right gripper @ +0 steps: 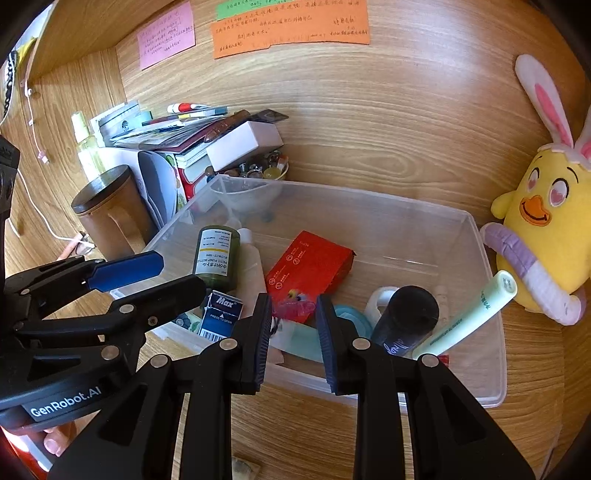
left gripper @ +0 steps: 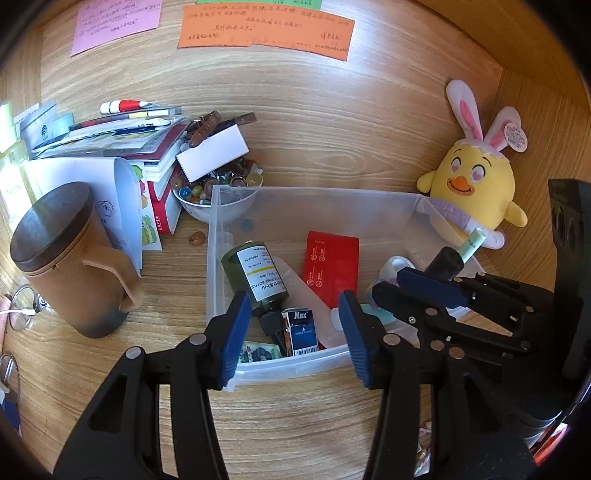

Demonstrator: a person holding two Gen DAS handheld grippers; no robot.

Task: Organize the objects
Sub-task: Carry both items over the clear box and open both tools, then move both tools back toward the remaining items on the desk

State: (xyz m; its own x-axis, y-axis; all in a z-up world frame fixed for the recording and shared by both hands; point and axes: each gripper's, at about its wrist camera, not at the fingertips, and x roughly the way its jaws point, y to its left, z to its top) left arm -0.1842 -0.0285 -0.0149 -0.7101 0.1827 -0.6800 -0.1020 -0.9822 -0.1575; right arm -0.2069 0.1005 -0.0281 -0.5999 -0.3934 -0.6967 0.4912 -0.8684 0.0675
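My left gripper (left gripper: 295, 332) hangs with its blue-padded fingers (left gripper: 236, 336) spread wide, nothing between them. My right gripper (right gripper: 293, 339) sits just beside it, to its right, jaws parted more narrowly and likewise empty. Both point forward and tilt downward. A fingertip shows under the left gripper's body.

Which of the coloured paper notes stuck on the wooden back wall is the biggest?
The orange note, wide and in the middle. The pink note to its left is smaller, and only an edge of the green note shows above it.
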